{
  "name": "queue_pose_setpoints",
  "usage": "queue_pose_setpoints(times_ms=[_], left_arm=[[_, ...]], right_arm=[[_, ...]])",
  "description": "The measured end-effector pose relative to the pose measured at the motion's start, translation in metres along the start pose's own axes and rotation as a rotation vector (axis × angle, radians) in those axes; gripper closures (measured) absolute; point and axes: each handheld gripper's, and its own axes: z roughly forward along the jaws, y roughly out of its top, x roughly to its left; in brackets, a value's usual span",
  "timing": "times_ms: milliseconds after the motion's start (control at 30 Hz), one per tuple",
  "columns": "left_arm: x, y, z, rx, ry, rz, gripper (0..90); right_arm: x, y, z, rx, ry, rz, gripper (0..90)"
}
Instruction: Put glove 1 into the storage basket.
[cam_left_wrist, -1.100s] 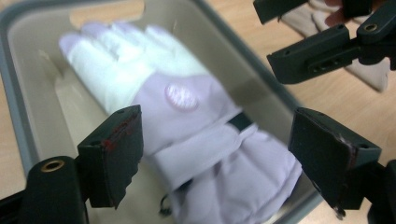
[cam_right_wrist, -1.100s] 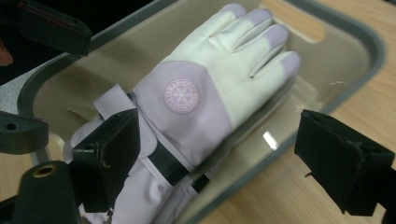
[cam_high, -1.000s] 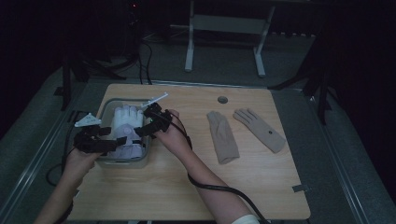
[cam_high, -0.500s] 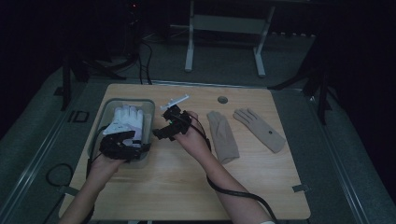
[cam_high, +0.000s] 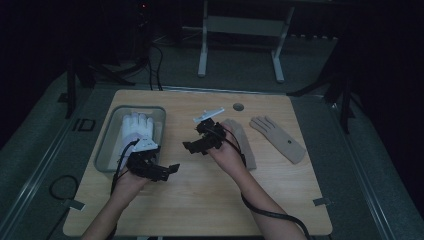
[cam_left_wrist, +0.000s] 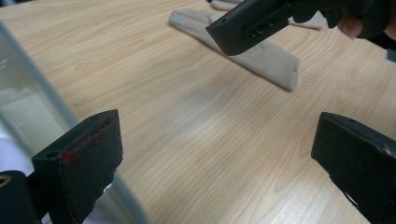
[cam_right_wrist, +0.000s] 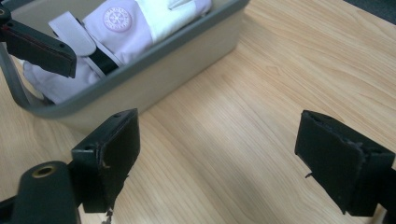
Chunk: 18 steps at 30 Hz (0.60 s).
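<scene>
1. A dark room surrounds a light wooden table (cam_high: 200, 200) set on grey floor; a white metal stand (cam_high: 240, 30) is behind it.
2. A grey plastic bin (cam_high: 107, 140) sits near the table's left edge, with a white glove (cam_high: 137, 127) lying inside it, fingers pointing to the far side.
3. In the right gripper view the bin's near wall (cam_right_wrist: 154, 79) rises just beyond the jaws, and the white glove (cam_right_wrist: 140, 23) lies within its rim.
4. The left gripper (cam_high: 167, 170) hangs just off the bin's near right corner, over bare wood; its jaws have just been opening and stand wide, with nothing between them.
5. The right gripper (cam_high: 192, 145) is held over the middle of the table, its jaws spread wide and empty, pointing toward the bin.
6. A beige glove (cam_high: 242, 140) lies flat right of centre, partly under the right hand (cam_high: 227, 157).
7. A second beige glove (cam_high: 277, 137) lies further right, well apart from the table's right edge.
8. Open wood stretches between the two grippers and across the whole near half of the table.
9. A small round hole (cam_high: 238, 107) sits near the far edge.
</scene>
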Motion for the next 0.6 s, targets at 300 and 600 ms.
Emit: queue_pose_setpoints(times_ms=[300, 600], left_arm=[[-0.020, -0.007, 0.014, -0.063, -0.049, 0.034, 2.3], [-0.034, -0.024, 0.033, -0.070, -0.056, 0.074, 2.4]], right_arm=[[-0.016, -0.030, -0.017, -0.038, 0.013, -0.047, 13.7], [-0.038, -0.058, -0.035, -0.082, 0.022, -0.005, 13.3]])
